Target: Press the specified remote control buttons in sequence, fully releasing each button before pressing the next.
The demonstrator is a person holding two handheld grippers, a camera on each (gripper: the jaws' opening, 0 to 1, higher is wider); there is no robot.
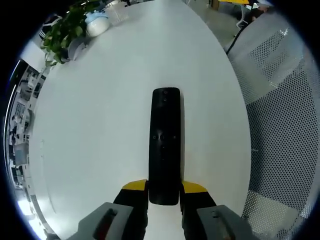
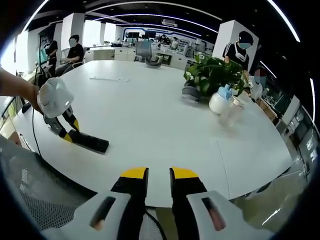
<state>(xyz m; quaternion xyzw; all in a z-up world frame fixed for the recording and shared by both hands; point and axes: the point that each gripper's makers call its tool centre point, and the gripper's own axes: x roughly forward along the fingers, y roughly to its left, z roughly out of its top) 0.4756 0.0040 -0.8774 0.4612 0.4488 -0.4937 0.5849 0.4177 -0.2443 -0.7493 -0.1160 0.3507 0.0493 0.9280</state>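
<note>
My left gripper (image 1: 164, 192) sits nearest, its yellow-tipped jaws closed against the near end of the one black remote control (image 1: 165, 145), one jaw on each side. The remote lies flat on the white table (image 1: 100, 125), pointing away from me; its buttons show faintly, and I can read no lettering on them. In the right gripper view, my right gripper (image 2: 158, 181) hovers off the table's near edge, jaws a narrow gap apart and holding nothing. From there I see the remote at the table's left side, with my left gripper clamping its end. Beyond it a flat pale strip (image 2: 109, 79) lies on the table. Farther right stand one potted plant (image 2: 214, 75), one rounded white bottle with a blue cap (image 2: 220, 101) and one clear cup (image 2: 234, 112); contents I cannot tell. A mesh chair (image 1: 285, 125) stands beside the table.
</note>
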